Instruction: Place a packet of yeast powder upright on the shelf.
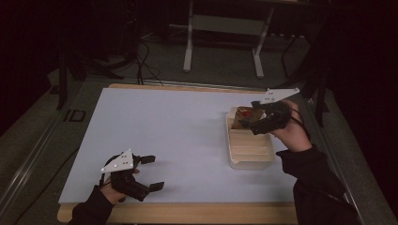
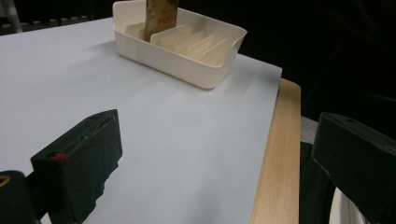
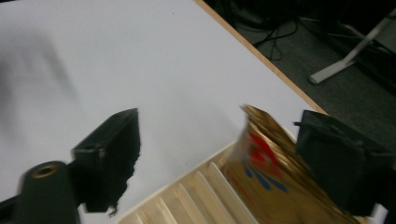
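The right tongs [image 1: 256, 123] are hovering over the far end of the cream slotted tray [image 1: 234, 161], which is sitting on the right part of the white tabletop [image 1: 178, 136]. The jaws are standing wide apart. In the right gripper view the right tongs [image 3: 224, 154] are showing one jaw clear over the bare tabletop [image 3: 116, 56] and the other jaw just beside the top edge of the gold packet [image 3: 266, 172]; whether that pad is touching the foil cannot be told, and nothing is being clamped.

The gold packet [image 1: 246, 116], printed with red and blue marks, is standing in the far end of the tray, leaning slightly. In the left gripper view the packet [image 2: 159, 16] is rising upright from one of the farthest slots of the tray [image 2: 187, 63], while the nearer slots, separated by thin dividers, are lying open.

The left tongs [image 1: 151, 172] are resting low at the near left part of the tabletop, well apart from the tray, and are pointing towards the right side. Their jaws are also standing apart, with nothing between them. In the left gripper view the left tongs [image 2: 215, 158] are framing the bare white surface and the wooden edge strip [image 2: 275, 154] of the tabletop.

A person's hand [image 1: 293, 133] in a dark sleeve is gripping the right tool from the right-hand side.
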### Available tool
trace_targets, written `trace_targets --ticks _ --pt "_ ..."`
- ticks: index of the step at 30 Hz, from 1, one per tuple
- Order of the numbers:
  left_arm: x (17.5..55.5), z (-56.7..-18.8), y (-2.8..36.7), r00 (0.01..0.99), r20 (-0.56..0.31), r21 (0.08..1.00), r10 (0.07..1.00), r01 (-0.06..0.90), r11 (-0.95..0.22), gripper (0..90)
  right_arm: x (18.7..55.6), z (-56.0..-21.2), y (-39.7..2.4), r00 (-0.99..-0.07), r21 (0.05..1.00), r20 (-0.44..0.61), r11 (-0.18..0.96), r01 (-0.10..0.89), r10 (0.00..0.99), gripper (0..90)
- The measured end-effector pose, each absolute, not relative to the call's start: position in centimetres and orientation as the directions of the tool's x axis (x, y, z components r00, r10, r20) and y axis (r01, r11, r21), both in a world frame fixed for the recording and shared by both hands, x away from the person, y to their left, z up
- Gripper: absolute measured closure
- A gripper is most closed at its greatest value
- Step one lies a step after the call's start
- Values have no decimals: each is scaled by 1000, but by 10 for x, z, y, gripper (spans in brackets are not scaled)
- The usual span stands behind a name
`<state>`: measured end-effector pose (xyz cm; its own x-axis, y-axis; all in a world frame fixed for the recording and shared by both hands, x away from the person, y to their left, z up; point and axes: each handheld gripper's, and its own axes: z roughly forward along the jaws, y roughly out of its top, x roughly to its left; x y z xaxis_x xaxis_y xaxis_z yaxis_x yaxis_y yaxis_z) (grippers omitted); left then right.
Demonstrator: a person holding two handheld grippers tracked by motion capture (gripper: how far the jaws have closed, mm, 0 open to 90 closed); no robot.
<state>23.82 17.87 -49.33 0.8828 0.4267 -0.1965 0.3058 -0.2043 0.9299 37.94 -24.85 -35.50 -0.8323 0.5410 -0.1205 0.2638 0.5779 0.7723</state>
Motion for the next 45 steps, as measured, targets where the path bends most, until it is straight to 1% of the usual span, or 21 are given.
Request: trace_targets --ticks 1,2,6,12,18,20,23,26,30,38,41,42,45 --pt "238 -493 179 883 -196 929 427 306 -207 27 377 -357 -247 -837 780 -110 568 261 536 124" --pt "237 -493 179 883 -195 930 426 305 -206 27 373 -360 -246 -837 792 -78 544 279 542 121" --pt "237 -493 179 885 -193 931 424 302 -207 27 365 -370 -243 -835 802 -44 517 299 549 113" --pt "236 -492 178 886 -188 931 423 299 -211 27 349 -383 -240 -825 807 -54 511 295 562 107" --pt "235 -492 179 888 -184 931 421 295 -217 27 328 -395 -237 -815 824 -32 476 307 579 107" --pt "235 -492 179 889 -185 931 419 295 -214 27 319 -398 -236 -805 826 -44 475 304 591 108" --pt "235 -492 179 888 -188 931 419 297 -211 27 308 -403 -236 -801 838 -25 449 309 599 108" --pt "235 -492 179 889 -187 932 418 296 -212 27 298 -406 -236 -805 848 -9 431 309 593 107" --pt "234 -491 179 890 -185 932 417 294 -214 27 287 -412 -235 -803 851 -28 435 293 596 107" --pt "233 -491 179 891 -183 933 415 291 -214 27 268 -428 -233 -809 855 8 414 310 588 107" --pt "233 -491 179 891 -187 933 414 294 -210 27 263 -432 -233 -806 858 5 411 308 592 107" --pt "233 -490 179 891 -186 933 413 292 -209 27 257 -438 -233 -810 859 25 402 317 585 107" --pt "233 -491 179 892 -188 933 410 293 -209 27 252 -445 -232 -820 853 28 415 318 571 107"
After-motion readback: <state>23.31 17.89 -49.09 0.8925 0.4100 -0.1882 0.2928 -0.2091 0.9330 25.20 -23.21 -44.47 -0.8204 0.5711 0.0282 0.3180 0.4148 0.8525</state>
